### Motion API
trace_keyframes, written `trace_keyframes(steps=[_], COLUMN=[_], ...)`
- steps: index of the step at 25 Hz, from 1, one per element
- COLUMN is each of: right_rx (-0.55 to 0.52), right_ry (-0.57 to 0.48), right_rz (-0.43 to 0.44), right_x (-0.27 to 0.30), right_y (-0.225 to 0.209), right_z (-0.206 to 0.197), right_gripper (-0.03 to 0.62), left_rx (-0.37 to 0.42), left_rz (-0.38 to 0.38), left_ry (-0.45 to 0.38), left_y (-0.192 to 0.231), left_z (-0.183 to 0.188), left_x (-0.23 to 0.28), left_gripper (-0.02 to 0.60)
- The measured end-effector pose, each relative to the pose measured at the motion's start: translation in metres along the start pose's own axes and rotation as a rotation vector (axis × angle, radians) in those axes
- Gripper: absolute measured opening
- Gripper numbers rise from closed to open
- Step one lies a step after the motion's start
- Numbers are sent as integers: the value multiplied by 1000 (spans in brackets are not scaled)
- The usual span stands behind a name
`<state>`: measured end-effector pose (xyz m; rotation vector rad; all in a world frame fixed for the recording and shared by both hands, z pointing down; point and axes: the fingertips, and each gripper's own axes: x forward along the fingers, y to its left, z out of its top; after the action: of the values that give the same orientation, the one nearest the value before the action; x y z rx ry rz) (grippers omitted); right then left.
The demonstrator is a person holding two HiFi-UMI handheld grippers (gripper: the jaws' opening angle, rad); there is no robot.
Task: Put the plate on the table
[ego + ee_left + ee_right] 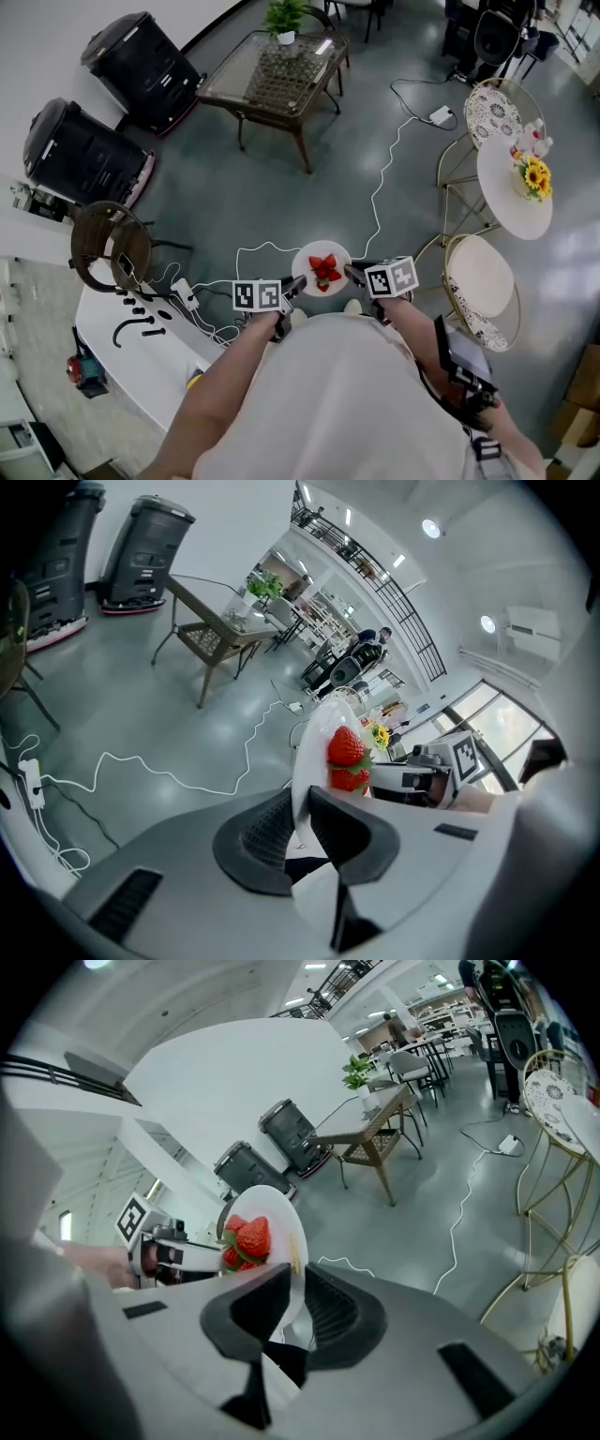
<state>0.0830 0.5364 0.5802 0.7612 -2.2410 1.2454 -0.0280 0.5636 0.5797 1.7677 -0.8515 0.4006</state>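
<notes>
Person's torso (337, 394) is facing open floor (272, 202), carrying the plate (305, 264)
Left gripper (292, 287) and right gripper (354, 275) are clamping its opposite rims, strawberries (324, 270) aboard; next is probably walking it level to the round table (502, 187)

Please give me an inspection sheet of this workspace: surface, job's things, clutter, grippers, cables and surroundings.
Surface: round white table at right, bearing sunflowers; plate not on it.
Job's things: white plate with strawberries, held above the floor.
Clutter: small dark items on white counter.
Grippers: left gripper and right gripper, each shut on the plate's rim, opposite sides.
Cables: white cable winds across the floor.
Surroundings: glass table, two black machines, chairs.
</notes>
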Motion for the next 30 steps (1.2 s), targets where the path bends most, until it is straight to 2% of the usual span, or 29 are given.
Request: trace_keyframes(steps=[7,13,18,26,30], right_rx=[-82,-102,-128,-58,-13], right_ry=[-2,-13,2,1,-2], right_rz=[19,25,28,22,-2], right_x=[-16,-40,-38,-32,-27], right_y=[-14,-45,-49,-69,-81], right_z=[15,22,22,37,50], right_gripper=[43,43,43,44,43], left_rx=[-81,-117,-129,-136,-107], left_rz=[-15,2,12,-12,-32], left_ry=[-24,-36,-28,4,24], left_y=[-16,-46,-49,-44,-36], left_z=[3,3,-2,14,32], left_x=[17,46,52,70,81], left_gripper=[37,37,37,37,37])
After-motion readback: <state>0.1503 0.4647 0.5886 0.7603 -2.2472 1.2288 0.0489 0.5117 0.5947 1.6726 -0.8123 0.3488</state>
